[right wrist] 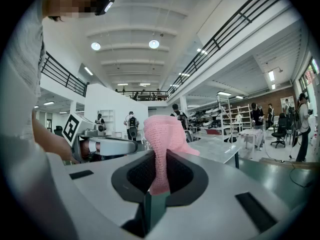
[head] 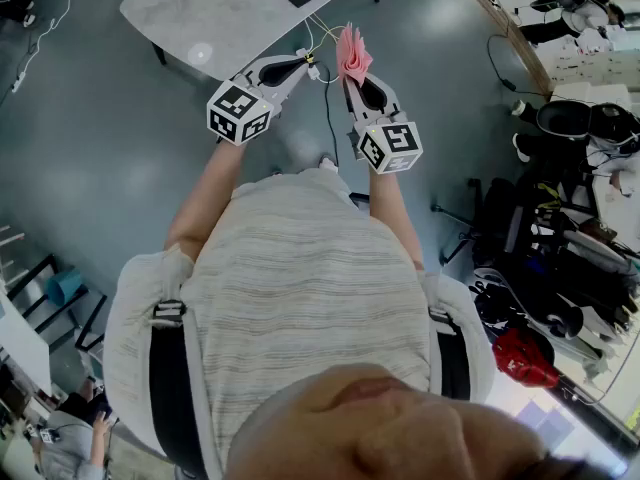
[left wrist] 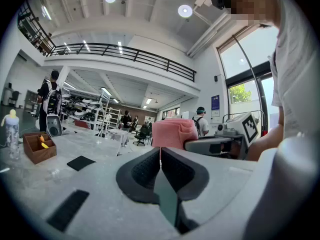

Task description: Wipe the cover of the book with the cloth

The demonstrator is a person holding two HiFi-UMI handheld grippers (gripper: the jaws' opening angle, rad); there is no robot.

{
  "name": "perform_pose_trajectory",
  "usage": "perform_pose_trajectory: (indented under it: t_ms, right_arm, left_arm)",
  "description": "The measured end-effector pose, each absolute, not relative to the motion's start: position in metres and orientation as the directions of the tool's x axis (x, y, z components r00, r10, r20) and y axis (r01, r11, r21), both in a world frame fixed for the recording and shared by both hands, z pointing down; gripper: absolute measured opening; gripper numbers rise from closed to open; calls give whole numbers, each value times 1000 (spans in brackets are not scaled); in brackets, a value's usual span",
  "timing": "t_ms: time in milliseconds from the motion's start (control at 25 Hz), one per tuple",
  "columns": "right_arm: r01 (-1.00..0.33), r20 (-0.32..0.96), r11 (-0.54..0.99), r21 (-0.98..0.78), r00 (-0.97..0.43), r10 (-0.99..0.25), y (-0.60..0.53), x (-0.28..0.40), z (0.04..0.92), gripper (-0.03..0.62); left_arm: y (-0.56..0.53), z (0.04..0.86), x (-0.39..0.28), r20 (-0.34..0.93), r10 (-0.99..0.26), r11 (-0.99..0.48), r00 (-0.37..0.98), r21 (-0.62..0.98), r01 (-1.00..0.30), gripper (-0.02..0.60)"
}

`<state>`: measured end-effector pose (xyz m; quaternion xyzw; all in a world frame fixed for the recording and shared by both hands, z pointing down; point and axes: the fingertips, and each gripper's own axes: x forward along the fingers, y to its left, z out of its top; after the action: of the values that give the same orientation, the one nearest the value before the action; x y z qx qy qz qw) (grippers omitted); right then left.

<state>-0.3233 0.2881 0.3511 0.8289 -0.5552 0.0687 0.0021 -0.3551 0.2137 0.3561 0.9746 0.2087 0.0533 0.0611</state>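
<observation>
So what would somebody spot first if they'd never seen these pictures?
Most likely the bright pink cloth, pinched in the right gripper and sticking up near the pale table. Next come the black-and-white patterned cubes on both grippers, just in front of the person. The left gripper beside the cloth is shut on nothing.

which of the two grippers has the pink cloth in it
The right gripper: its jaws are pinched on the pink cloth, which sticks up past them. The left gripper is shut too, but with nothing between its jaws.
</observation>
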Motion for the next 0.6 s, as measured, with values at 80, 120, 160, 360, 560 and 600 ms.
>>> perform_pose_trajectory:
  t_ms: [80, 120, 160, 360, 560, 600]
  right_arm:
    - [-920, 116, -384, -76, 374, -920, 288, -323, 352, 35]
    - [-920, 116, -384, -77, 374, -920, 288, -323, 352, 35]
    - [-920, 116, -383, -78, 373, -920, 288, -324, 352, 35]
    - [-923, 114, -376, -78, 367, -923, 288, -325, 348, 35]
    - [-928, 122, -366, -72, 356, -926, 273, -326, 350, 35]
    - [-928, 124, -365, -71, 355, -927, 272, -326, 350, 35]
  left_arm:
    - [214, 357, -355, 79, 415, -905, 906, 141, 402, 21]
    - [214, 357, -355, 80, 415, -905, 906, 141, 402, 21]
    - [214, 357, -355, 80, 415, -905, 906, 142, 402, 21]
    - [218, 353, -356, 77, 415, -905, 907, 144, 401, 21]
    - [206, 355, -354, 73, 414, -904, 907, 150, 400, 21]
    - [206, 355, -354, 72, 413, -904, 908, 151, 400, 21]
